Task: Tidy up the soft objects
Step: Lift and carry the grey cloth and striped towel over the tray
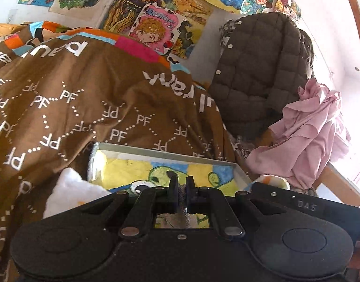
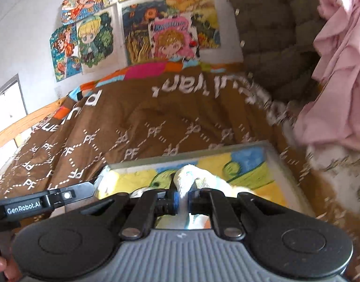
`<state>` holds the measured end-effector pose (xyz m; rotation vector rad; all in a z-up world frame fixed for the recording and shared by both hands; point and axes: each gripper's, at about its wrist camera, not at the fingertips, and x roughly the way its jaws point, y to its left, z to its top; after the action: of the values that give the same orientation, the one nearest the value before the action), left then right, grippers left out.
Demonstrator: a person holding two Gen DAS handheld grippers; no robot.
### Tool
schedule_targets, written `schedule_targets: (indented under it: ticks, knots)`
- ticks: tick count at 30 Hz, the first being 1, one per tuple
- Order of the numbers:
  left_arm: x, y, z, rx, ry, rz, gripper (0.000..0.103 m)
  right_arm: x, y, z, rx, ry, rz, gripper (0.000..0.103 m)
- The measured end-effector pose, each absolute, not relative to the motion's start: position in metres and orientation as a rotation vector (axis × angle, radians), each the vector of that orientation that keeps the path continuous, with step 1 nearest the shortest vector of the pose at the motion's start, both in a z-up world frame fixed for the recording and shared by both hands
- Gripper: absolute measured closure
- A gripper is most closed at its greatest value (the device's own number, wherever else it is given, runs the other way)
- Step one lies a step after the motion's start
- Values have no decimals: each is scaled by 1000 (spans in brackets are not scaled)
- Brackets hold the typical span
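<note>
The right hand-held gripper point(image 2: 182, 193) pinches a white soft cloth point(image 2: 188, 178).

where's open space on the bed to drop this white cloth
Freest: the brown PF quilt, from the framed picture up to the postered wall. Crowded at right, where the pink garment and dark quilted jacket pile up. The right gripper grips the white cloth.

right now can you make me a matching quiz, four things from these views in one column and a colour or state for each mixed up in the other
1. quilted jacket
2. crumpled cloth
3. bed cover
4. right hand-held gripper

a. brown with white PF lettering
b. shut on a white fluffy item
c. dark, with snap buttons
d. pink

Pairs: 1-c, 2-d, 3-a, 4-b
</note>
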<state>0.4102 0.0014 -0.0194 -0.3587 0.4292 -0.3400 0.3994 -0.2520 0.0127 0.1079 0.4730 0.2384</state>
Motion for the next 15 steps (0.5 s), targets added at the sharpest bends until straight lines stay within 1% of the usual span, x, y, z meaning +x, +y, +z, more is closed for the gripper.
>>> schedule_targets:
  ticks: [4,7,8,9,10,11,13,15]
  knots:
    - [404,9,-23,-341,453,-311,97,404,-235,2,87,534,276,92]
    - [399,13,-26,-326,467,-288,96,404,-225,-3,67,578,286,87]
    - [398,14,-27,-319,473,-286,95,403,-223,-4,57,585,286,84]
    - [396,14,-27,-312,480,-285,94,401,-221,-4,49,584,282,77]
    - [395,14,-28,-300,489,-283,92,399,-221,-4,45,583,278,73]
    - [394,14,-29,-288,496,-279,91,397,-221,-4,49,583,278,63]
    - [391,15,-32,-273,503,-270,84,393,-224,-4,68,583,280,51]
    - [388,16,-34,-272,508,-255,81,390,-226,-4,79,585,276,47]
